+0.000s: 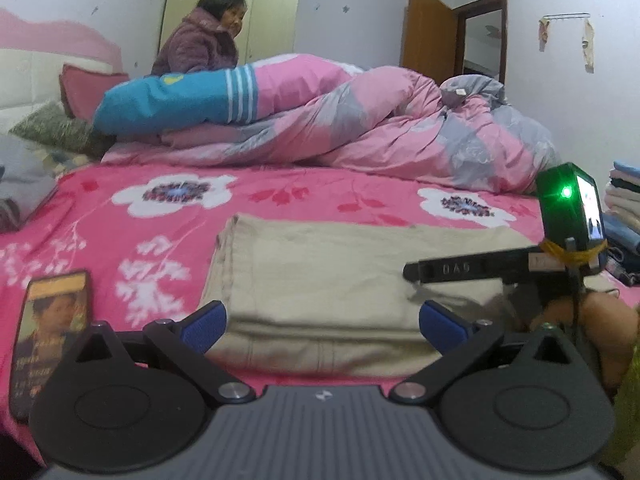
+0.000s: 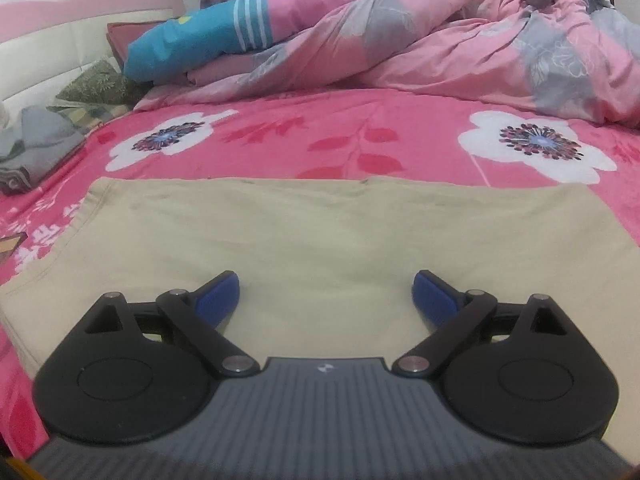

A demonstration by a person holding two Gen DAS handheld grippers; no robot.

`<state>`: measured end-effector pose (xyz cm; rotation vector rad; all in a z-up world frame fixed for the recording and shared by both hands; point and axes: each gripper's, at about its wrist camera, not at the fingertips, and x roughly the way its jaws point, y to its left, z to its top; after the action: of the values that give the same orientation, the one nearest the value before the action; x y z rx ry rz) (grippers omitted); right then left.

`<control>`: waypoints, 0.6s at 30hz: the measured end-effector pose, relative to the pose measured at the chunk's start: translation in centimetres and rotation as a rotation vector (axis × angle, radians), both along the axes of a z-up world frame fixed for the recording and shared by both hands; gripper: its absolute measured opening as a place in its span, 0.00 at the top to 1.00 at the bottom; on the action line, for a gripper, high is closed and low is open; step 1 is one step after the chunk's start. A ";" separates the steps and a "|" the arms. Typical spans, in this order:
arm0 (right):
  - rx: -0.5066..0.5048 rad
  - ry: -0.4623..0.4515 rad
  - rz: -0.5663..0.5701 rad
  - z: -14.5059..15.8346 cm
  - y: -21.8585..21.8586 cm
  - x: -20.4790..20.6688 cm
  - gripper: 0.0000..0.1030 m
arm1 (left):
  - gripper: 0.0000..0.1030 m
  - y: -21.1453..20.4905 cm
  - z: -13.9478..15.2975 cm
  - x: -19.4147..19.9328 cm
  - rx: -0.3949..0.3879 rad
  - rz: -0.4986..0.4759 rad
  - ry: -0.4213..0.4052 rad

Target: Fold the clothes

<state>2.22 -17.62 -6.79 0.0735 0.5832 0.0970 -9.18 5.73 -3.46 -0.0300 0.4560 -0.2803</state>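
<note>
The bed [image 2: 320, 136] carried a bright pink sheet printed with large white flowers. A rumpled quilt [image 1: 400, 132] in pink and grey lay heaped along the far side. A blue and pink pillow [image 1: 176, 100] with white stripes rested on the left end of that heap.

A folded beige garment [image 2: 320, 232] lay flat on the near part of the bed, its long edges running left to right. In the left wrist view its folded layers showed at the left edge.

A person [image 1: 200, 40] in a padded purple jacket sat beyond the bed at far left. A brown door [image 1: 428, 28] stood open at far right. A stack of folded clothes [image 1: 624, 196] sat at the right edge of the bed, and a grey garment [image 2: 36, 148] lay at the left edge. A phone [image 1: 52, 336] lay on the sheet to the near left of the beige garment.

The left hand-held gripper [image 1: 322, 320] stood with its jaws wide apart over the near edge of the beige garment, with nothing gripped.

The right hand-held gripper [image 2: 326, 300] stood with its jaws wide apart above the middle of the beige garment, with nothing gripped. Its blue pads [image 2: 220, 300] pressed on no cloth.
</note>
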 end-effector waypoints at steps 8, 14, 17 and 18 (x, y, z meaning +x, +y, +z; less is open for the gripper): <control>-0.005 -0.003 0.002 -0.2 0.1 -0.1 0.06 | 0.01 2.1 -1.4 -0.9 -0.210 -0.057 0.124; 0.005 -0.011 0.008 -0.3 -0.2 -0.1 0.05 | 0.03 2.1 -3.1 -0.2 -0.293 -0.022 0.225; 0.009 -0.014 0.012 -0.4 -0.2 -0.1 0.04 | 0.02 2.1 -3.4 0.3 -0.304 -0.008 0.221; 0.009 -0.015 0.013 -0.4 -0.2 -0.2 0.04 | 0.02 2.2 -3.4 0.4 -0.306 -0.005 0.221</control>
<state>2.05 -17.84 -7.19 0.0779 0.5686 0.1130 -8.74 7.88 -6.88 -0.3611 0.6291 -0.3517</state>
